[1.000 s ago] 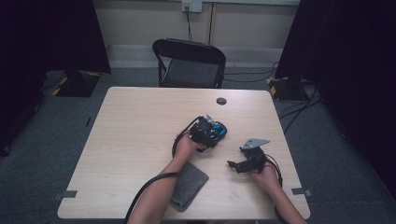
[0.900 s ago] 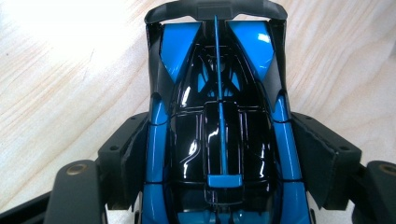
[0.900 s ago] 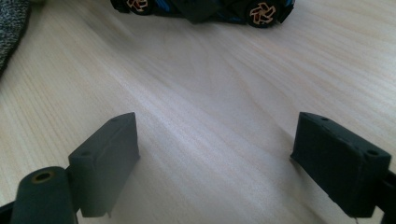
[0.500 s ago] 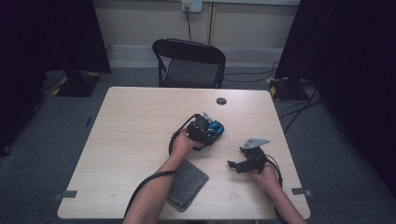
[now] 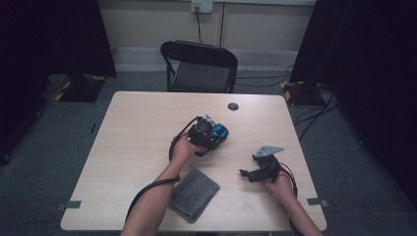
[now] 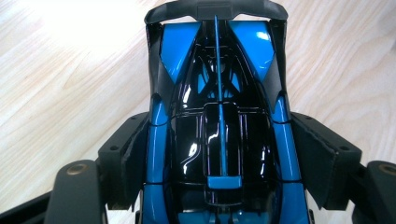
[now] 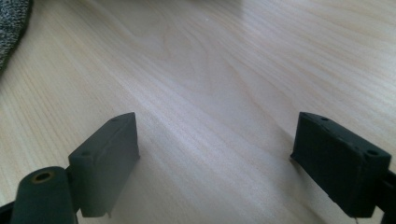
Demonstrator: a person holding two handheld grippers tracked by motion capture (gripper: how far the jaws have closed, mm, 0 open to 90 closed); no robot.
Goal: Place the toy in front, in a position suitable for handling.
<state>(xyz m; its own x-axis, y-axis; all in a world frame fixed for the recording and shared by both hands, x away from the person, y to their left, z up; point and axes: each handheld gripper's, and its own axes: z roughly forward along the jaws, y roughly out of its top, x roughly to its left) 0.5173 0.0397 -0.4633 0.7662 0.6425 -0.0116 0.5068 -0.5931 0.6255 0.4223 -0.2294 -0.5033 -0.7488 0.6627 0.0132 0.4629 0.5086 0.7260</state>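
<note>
Holding a blue-and-black toy car (image 6: 217, 135) in the left gripper (image 5: 209, 133), jaws clamped on both flanks of the body, pads pressing the blue side strips in the left gripper view. Car is off the table (image 5: 142, 128), carried above the wood around the middle, a bit right of centre in the high view, where it reads as a dark lump w/ blue patch (image 5: 219, 132). Rear wing end points away from the gripper cam; the other end sits down between the jaws.

Right gripper (image 5: 255, 169) is spread wide w/ nothing between the pads, bare wood in the gap in the right gripper view. It sits low near the table's right-front area, well apart from the car. Grey cloth (image 5: 195, 192) lies flat near the front edge, between the two forearms, untouched by either gripper; its corner shows top-left in the right gripper view (image 7: 11, 25).

Progress, judged: pick-up of the car looks done, grip looks firm and centred. Left to do, prob: bring car toward the cloth or to the right gripper, then wipe or hand over; can't tell which. Cloth not yet picked up, so any wiping step hasn't begun. Small dark round thing (image 5: 233, 106) near the far edge, not involved. Chair (image 5: 199, 66) behind the table, irrelevant.
</note>
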